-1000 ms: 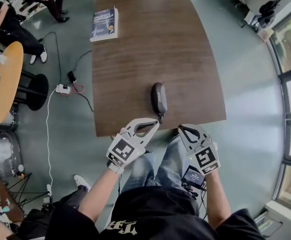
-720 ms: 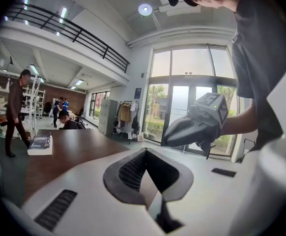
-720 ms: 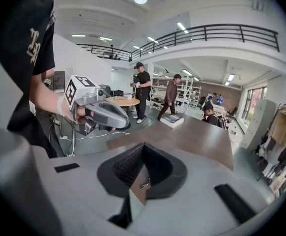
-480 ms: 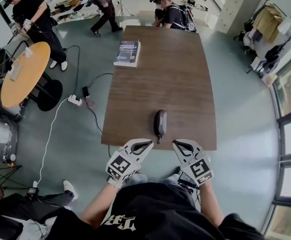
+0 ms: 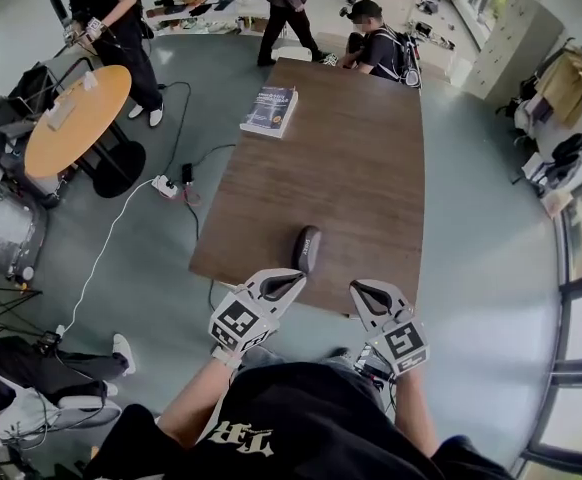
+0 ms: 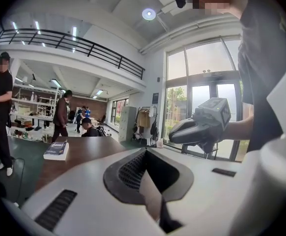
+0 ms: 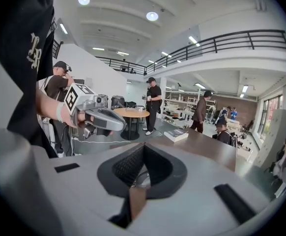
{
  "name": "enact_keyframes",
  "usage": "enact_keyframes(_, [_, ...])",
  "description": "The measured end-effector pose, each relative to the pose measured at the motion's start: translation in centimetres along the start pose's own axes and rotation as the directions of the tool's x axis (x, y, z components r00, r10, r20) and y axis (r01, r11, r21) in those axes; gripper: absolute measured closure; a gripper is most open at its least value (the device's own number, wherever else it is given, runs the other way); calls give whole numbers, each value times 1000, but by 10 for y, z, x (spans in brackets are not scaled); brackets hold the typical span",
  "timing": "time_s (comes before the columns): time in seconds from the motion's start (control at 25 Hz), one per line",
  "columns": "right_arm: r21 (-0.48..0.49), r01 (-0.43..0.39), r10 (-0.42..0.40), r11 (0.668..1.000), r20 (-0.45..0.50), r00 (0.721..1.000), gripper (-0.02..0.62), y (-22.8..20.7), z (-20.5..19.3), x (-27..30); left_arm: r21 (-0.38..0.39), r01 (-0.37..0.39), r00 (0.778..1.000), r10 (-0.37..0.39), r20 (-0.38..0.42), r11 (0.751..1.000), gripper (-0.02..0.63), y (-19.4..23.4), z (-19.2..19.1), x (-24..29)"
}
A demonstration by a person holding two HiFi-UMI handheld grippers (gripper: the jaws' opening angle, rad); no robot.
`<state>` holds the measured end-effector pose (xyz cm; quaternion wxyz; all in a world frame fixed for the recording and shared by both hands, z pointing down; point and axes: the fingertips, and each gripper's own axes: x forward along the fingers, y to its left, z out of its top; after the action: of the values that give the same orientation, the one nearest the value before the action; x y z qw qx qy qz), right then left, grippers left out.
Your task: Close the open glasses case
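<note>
while one glasses case (image 5: pixel 307 249) lies closed, two hand-held grippers (image 5: pixel 299 277) (image 5: pixel 355 289) hover

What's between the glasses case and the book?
Nothing: only bare brown tabletop lies between the glasses case and the book, as the head view shows.

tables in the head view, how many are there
2. The long dark brown wooden table stands straight ahead of the person. The round orange-topped table stands on the floor to its left. More may be hidden among the shelving at the far end.
</note>
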<state>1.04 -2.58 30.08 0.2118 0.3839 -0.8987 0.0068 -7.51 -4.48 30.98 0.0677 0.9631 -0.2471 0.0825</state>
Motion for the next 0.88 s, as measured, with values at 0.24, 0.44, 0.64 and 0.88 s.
enact_keyframes(0.24, [12,-21,21,1000,13,1000,606,-14,-22,-27,36,-2,1000,2,-3,999,600,-26,10,29])
enact_keyframes(0.44, [-2,-28,28,1000,13,1000,606,-21,-29,-50,68,18,1000,-18,-6,998,600,-52,21,43])
enact_keyframes(0.64, [-9,-39,39,999,34,999,606,-22,-26,-57,71,12,1000,-11,-6,997,600,-61,22,53])
enact_keyframes(0.88, [14,-54,54,998,23,998,606,-20,-38,-64,37,7,1000,-7,1,999,600,-78,19,54])
